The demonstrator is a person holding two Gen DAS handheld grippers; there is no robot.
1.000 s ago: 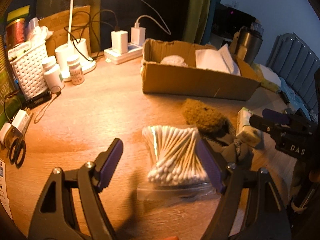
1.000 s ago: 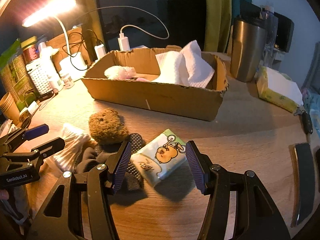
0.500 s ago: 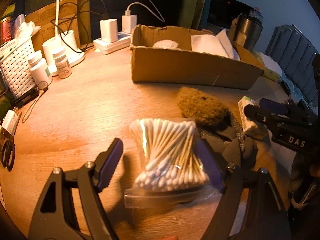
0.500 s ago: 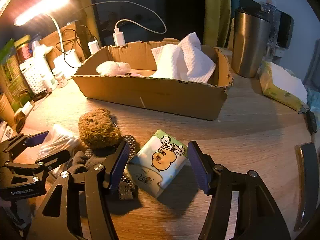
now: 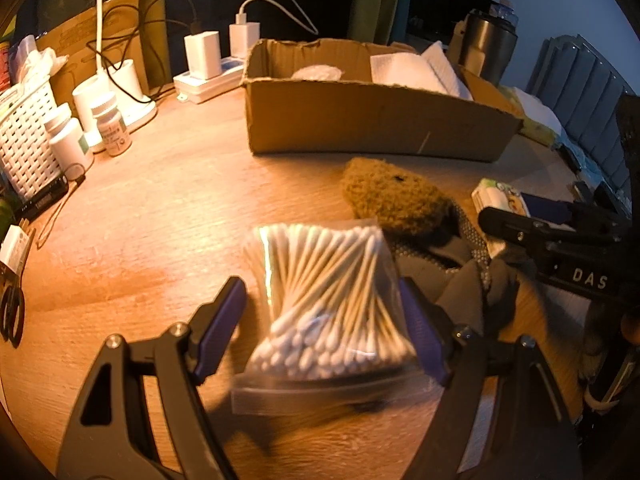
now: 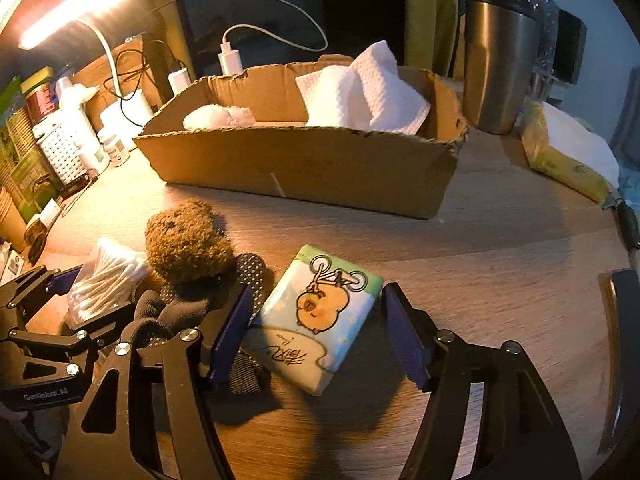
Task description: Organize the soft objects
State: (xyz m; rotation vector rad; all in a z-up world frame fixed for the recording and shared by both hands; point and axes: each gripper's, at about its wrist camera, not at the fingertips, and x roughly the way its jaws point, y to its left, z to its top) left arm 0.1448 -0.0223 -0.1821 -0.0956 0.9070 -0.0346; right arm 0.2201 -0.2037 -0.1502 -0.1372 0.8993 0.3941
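Wooden desk [image 5: 160,216], swab bag [image 5: 324,296] between parted left jaws, tissue pack [image 6: 320,312] between right jaws, just opening

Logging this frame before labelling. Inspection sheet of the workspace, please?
Surface: wooden table, lamp-lit.
Job's things: cotton swab bag, brown plush toy, tissue pack, dark gloves on the table; cardboard box holds paper towels.
Clutter: pill bottles, white basket, steel tumbler.
Grippers: left gripper open around the swab bag; right gripper open, jaws just widened around the tissue pack.
Cables: chargers in a power strip.
Surroundings: green curtain.
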